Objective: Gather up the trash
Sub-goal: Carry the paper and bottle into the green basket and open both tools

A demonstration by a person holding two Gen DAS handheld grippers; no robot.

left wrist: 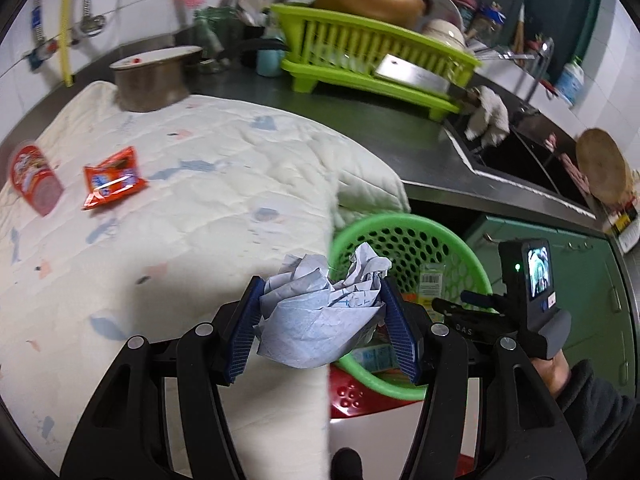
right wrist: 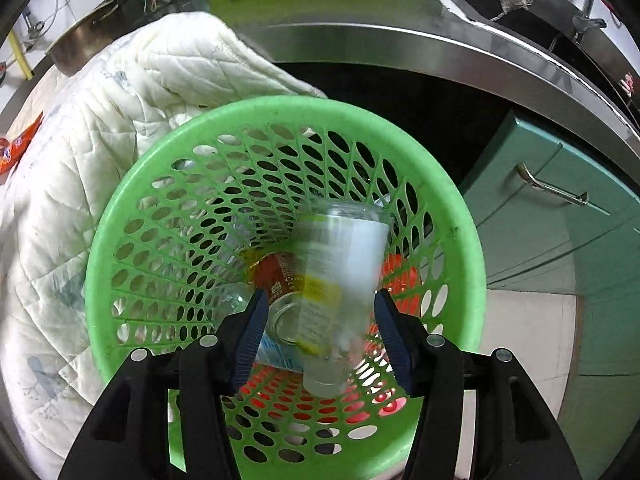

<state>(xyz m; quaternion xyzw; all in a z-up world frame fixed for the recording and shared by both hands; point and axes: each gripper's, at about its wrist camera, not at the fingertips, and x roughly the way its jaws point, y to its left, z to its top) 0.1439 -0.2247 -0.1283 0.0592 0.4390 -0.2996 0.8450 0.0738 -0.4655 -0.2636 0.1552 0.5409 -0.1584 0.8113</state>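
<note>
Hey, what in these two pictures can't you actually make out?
- Bottle, right wrist view: smeared by motion, so its label is unreadable and contact with the right tongs is unclear.
- Basket contents: partly covered by the bottle and tongs.
- Basket in the left wrist view: largely hidden by the crumpled paper in the left tongs.
- Red cup, left wrist view: blurred print.

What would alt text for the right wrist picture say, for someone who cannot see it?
A blurred clear bottle sits between the open pads of the right claw, above a green basket that already holds trash. A white quilt lies beside the basket, and a steel counter runs behind it.
</note>
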